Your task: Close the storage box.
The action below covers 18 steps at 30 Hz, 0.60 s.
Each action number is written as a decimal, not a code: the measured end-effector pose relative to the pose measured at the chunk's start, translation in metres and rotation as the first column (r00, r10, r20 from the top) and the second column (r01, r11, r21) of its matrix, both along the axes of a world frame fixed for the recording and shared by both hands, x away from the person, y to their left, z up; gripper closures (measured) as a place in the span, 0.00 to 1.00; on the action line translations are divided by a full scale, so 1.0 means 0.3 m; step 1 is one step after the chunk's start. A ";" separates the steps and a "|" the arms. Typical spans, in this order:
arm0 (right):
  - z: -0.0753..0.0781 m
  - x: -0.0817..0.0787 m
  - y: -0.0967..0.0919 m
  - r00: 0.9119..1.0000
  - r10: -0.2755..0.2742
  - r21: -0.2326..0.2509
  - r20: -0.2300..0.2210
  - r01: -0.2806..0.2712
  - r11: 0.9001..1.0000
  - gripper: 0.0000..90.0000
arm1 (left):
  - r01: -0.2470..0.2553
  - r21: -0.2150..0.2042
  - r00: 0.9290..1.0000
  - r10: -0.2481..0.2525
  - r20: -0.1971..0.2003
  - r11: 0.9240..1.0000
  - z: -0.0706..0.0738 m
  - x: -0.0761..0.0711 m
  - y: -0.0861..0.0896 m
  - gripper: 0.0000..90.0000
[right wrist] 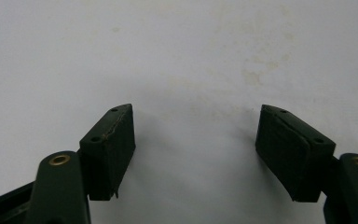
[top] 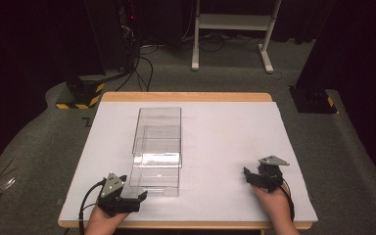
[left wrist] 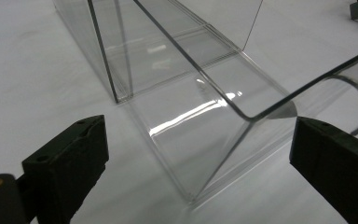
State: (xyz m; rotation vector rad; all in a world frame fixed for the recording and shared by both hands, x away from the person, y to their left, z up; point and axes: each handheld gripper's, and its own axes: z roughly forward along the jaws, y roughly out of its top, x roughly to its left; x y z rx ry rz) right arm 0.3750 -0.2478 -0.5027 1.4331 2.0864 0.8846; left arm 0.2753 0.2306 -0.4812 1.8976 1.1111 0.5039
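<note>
Where lit: white table, dark rm.

The clear box blocks the table left of centre; right half lies free.

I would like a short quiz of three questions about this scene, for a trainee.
1. True or false: the left gripper is nearer than the right gripper to the clear plastic box.
2. How do the right gripper's jaws stand: A) open, nothing between them; B) shut on the box?
3. Fill in: the box rests on the white ____.

Key: 1 true; 2 A; 3 table.
</note>
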 end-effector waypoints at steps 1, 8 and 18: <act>0.000 0.000 0.000 1.000 0.000 0.000 0.000 0.000 1.000 0.31 | 0.000 -0.003 1.000 0.000 -0.003 1.000 -0.001 0.003 -0.002 0.06; 0.000 0.000 0.000 1.000 0.000 0.000 0.000 0.000 1.000 0.31 | -0.017 -0.008 1.000 0.017 -0.014 1.000 -0.014 0.033 -0.014 0.01; 0.000 0.000 0.000 1.000 0.000 -0.001 0.000 0.000 1.000 0.31 | -0.055 -0.012 0.998 0.054 -0.020 0.998 -0.032 0.070 -0.011 0.00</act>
